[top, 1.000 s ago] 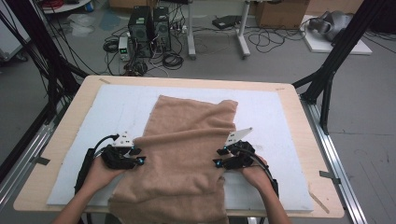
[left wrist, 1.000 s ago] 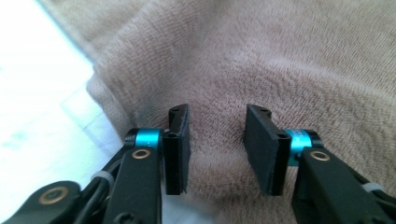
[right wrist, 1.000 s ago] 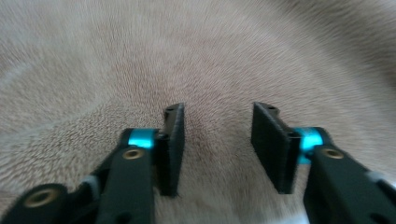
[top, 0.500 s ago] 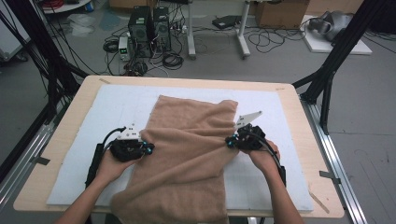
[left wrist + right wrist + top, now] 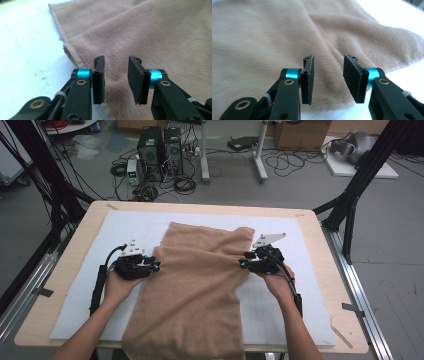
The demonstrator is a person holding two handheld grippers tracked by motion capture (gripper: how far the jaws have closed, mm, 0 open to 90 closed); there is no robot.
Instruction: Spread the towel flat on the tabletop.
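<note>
Both grippers stand released right now: your left gripper [image 5: 156,265] sits at the towel's [image 5: 200,285] nine o'clock edge and your right gripper [image 5: 242,261] at its three o'clock edge, each pointing inward across the cloth. Their jaws have just been opening, and in the left gripper view [image 5: 116,81] and the right gripper view [image 5: 328,80] you can see daylight between the pads with nothing pinched, only tan pile beyond them.

That towel lies roughly at the centre of the white mat [image 5: 90,285] on the table [image 5: 320,227], running from twelve o'clock toward six, where its near end spills over the table's front edge. A fold already looks made: at the left gripper a hemmed edge rests on top of another layer, and the far corner at one o'clock carries a raised ridge sloping down toward your right hand.

So you seem to be partway through. One fold appears laid down and let go. What remains, as far as you can judge, is the long near half hanging off at six o'clock, the creases near one o'clock to smooth, and the uneven side edges to square up. Take a fresh grip before the next fold.
</note>
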